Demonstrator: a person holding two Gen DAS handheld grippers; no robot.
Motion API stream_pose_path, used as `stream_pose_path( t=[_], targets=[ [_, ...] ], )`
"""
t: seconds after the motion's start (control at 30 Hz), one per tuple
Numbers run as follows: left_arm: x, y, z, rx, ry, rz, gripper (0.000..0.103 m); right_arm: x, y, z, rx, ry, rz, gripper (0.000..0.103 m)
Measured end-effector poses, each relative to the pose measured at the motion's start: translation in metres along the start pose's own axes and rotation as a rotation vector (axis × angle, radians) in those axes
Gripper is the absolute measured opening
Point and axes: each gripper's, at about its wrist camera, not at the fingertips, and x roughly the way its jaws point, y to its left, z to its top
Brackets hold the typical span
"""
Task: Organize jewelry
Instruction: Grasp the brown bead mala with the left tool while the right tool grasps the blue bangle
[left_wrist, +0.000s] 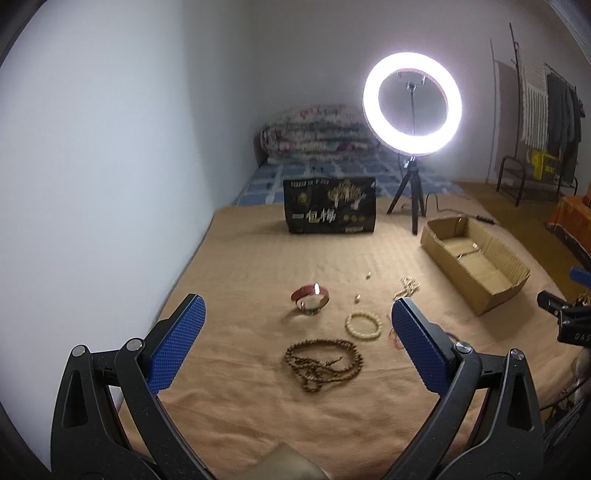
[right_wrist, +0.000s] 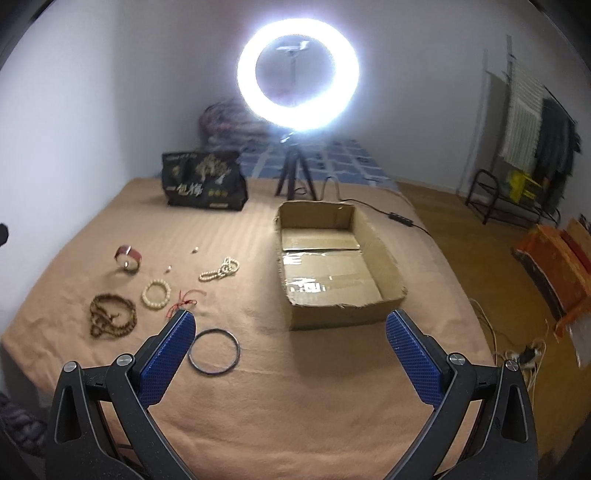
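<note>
bed with tan blanket | cardboard box on it, empty | both claws, left claw and right claw, wide open, holding nothing | brown bead string, dark ring, cream bracelet lie left of box

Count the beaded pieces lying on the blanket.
3. The brown bead strand lies farthest left, the cream bead bracelet just right of it, and the pearl strand nearest the box. None seems hidden.
</note>
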Motion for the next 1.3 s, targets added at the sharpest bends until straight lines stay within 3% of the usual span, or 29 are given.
stream_pose_path(
  t=[0.13,0.33,0.43,0.57,0.73,0.9,1.3],
  targets=[
    [0.030,0.011,-0.003,-0.013,0.086,-0.024,0.103,0.019,0.010,0.002,-0.050,0.035,0.002,0.102],
    [0.074,0.017,-0.016,-0.032,0.212,-0.090,0.102,0.054,0.025,-0.008,-0.120,0.060,0.095,0.102],
    [0.096,0.016,-0.030,-0.066,0.292,-0.143,0.102,0.074,0.033,-0.018,-0.154,0.126,0.134,0.102],
    [0.121,0.012,-0.052,-0.097,0.399,-0.190,0.099,0.097,0.035,-0.033,-0.101,0.207,0.215,0.102],
    [0.147,0.003,-0.075,-0.070,0.472,-0.169,0.099,0.111,0.043,-0.050,-0.124,0.248,0.229,0.102],
    [0.172,0.015,-0.086,-0.170,0.532,-0.156,0.099,0.121,0.041,-0.057,-0.073,0.292,0.262,0.102],
    [0.227,0.011,-0.098,-0.233,0.641,-0.115,0.099,0.147,0.061,-0.062,-0.069,0.319,0.253,0.102]
  ],
)
